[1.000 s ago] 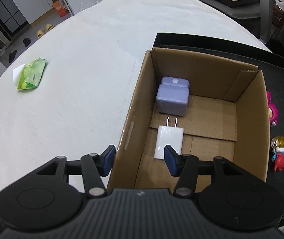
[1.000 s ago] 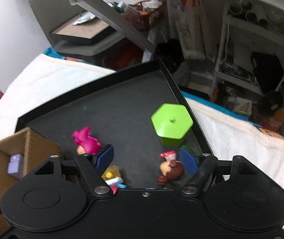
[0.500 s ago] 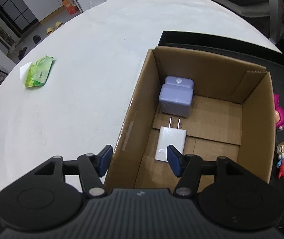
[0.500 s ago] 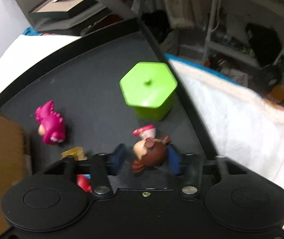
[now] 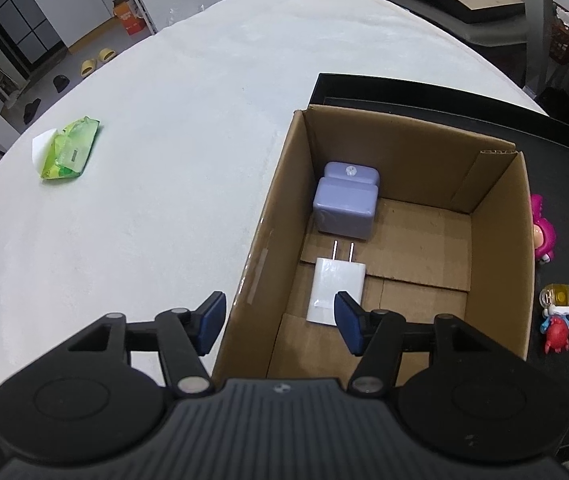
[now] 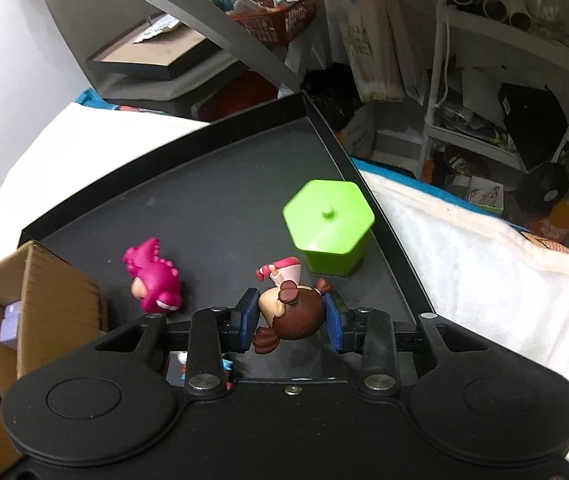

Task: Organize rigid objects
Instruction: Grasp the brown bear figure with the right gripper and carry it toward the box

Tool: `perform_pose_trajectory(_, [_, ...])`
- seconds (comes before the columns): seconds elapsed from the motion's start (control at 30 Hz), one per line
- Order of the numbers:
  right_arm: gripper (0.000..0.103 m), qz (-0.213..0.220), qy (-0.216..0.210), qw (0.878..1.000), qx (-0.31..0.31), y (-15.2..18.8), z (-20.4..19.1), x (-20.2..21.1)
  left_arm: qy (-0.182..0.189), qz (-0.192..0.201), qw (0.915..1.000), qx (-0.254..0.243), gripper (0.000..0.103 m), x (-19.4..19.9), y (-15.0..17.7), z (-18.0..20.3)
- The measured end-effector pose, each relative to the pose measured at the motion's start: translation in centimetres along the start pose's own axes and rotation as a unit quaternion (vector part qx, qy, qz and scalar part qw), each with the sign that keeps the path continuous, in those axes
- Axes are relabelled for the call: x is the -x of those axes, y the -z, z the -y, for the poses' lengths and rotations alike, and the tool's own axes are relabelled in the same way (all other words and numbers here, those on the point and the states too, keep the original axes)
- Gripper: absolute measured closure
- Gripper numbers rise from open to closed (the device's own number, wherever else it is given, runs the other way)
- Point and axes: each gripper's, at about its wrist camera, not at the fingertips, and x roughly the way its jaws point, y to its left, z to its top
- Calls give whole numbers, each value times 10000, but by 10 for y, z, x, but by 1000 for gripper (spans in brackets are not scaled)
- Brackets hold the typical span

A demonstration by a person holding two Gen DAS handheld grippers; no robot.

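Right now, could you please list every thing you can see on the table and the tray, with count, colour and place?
cardboard box: one, brown, open, on the black tray's left part
purple block: one, lilac, inside the box, far left corner
charger plug: one, white, lying flat in the box, prongs toward the purple block
black tray: one, black, on the white table
green hexagon container: one, lime green, lid on, tray's right side
pink dinosaur toy: one, magenta, on the tray beside the box
small red and yellow figure: one, on the tray by the box
wipes packet: one, green, on the white table, far left
doll figure: one, brown-haired, between the right gripper's pads
left gripper: open, over the box's near edge
right gripper: shut on the doll figure
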Motion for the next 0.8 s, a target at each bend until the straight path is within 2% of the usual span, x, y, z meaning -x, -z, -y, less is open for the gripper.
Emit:
perform_pose_trajectory(0.4, [68,416,-289,9979,397,-4,-32,28,462,-93,9988,128,45,1,2,-24])
perform_pose_trajectory(0.8, [68,711,-615,9931,703,-6,-63,53,850,-27,9963,119,45,4,6,-40])
